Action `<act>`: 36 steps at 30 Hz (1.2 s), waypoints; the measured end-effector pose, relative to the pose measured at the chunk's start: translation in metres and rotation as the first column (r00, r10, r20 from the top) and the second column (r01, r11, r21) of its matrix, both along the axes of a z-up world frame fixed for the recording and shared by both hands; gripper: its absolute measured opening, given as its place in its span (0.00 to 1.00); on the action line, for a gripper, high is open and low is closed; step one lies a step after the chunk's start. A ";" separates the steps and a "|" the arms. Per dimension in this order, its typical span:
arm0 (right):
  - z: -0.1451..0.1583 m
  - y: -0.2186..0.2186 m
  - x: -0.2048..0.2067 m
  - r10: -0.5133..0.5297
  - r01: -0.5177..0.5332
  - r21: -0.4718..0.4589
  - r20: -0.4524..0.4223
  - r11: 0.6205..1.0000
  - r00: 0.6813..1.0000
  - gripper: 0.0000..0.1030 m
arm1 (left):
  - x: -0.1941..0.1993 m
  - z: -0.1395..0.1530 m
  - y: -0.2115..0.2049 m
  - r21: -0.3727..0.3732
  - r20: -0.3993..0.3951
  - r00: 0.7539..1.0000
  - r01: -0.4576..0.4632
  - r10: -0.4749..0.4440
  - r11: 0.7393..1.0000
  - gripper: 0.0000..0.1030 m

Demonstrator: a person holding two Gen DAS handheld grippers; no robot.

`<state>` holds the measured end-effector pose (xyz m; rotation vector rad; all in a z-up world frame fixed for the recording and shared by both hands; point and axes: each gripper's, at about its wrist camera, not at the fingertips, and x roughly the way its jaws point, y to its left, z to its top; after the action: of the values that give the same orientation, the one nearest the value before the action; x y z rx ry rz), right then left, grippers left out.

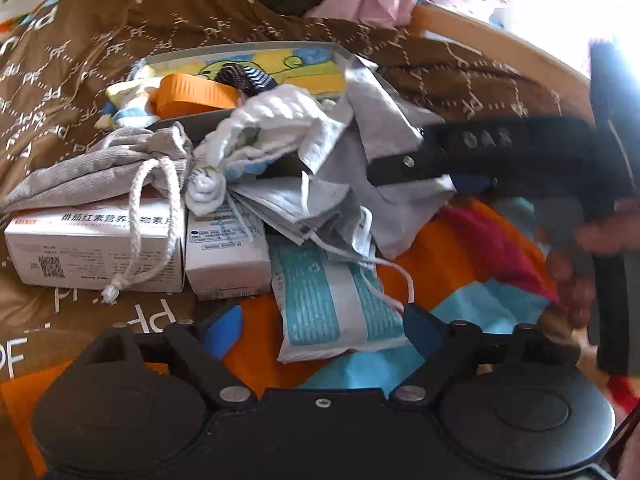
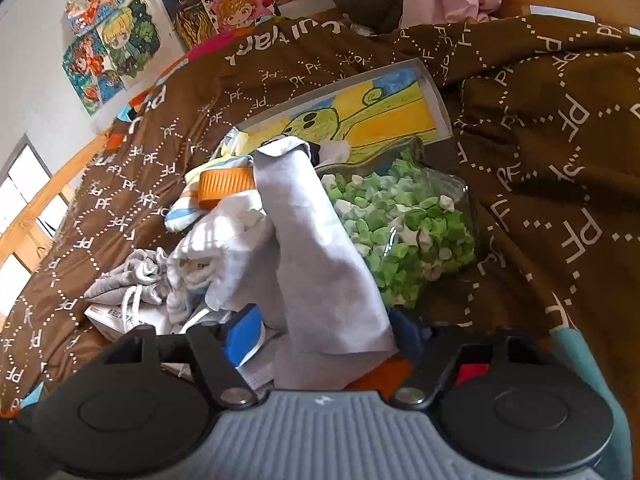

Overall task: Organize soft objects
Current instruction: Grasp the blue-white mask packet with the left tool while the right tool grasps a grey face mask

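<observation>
Plainly a right-hand job: grey cloth (image 2: 320, 264) between the pads of the right gripper (image 2: 324, 330), long axis running straight away along the fingers toward the shallow tray (image 2: 438, 92) with the yellow drawing. Stands wide open, that gripper, pads either side of the near end of the cloth and not closed on it; cannot tell whether either pad touches the fabric. Looks, as a judgement, like a matter of closing on that near end rather than reaching further. Left gripper (image 1: 324, 332) likewise wide open and empty, low over a teal-and-white mask packet (image 1: 320, 300), with the cloth beyond it and to the right – farther off than from the right hand. Heaped just left of the cloth: a white knitted sock (image 1: 280, 120), a grey drawstring pouch (image 1: 100, 168) draped over two white boxes (image 1: 96, 248), an orange lid (image 1: 192, 92). Right of the cloth, touching it or nearly so, a clear jar of green paper stars (image 2: 400, 220). Reads "PF" over and over in white on the brown blanket (image 2: 540, 120), plus a larger word upside down, not legible for certain. Carries Chinese print and a QR code, the bigger box – too small to read further.
</observation>
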<state>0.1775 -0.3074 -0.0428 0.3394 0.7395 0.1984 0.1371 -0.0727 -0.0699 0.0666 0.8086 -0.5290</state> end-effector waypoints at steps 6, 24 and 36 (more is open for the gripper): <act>0.000 -0.003 -0.001 -0.035 0.036 0.035 -0.039 0.999 0.999 0.61 | -0.006 -0.001 -0.009 0.029 0.056 0.996 0.067 -0.068 0.997 0.75; 0.011 0.003 -0.006 -0.026 0.027 0.031 -0.016 0.999 1.000 0.14 | -0.008 -0.010 -0.013 0.016 0.031 0.997 0.076 -0.076 0.997 0.61; 0.033 -0.013 -0.026 -0.088 0.093 -0.054 0.082 0.994 0.993 0.09 | -0.018 -0.003 -0.022 0.006 0.016 0.987 0.162 -0.162 0.987 0.34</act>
<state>0.1517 -0.3208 -0.0096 0.3077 0.6489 0.1042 0.1191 -0.0943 -0.0729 0.1412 0.7925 -0.6792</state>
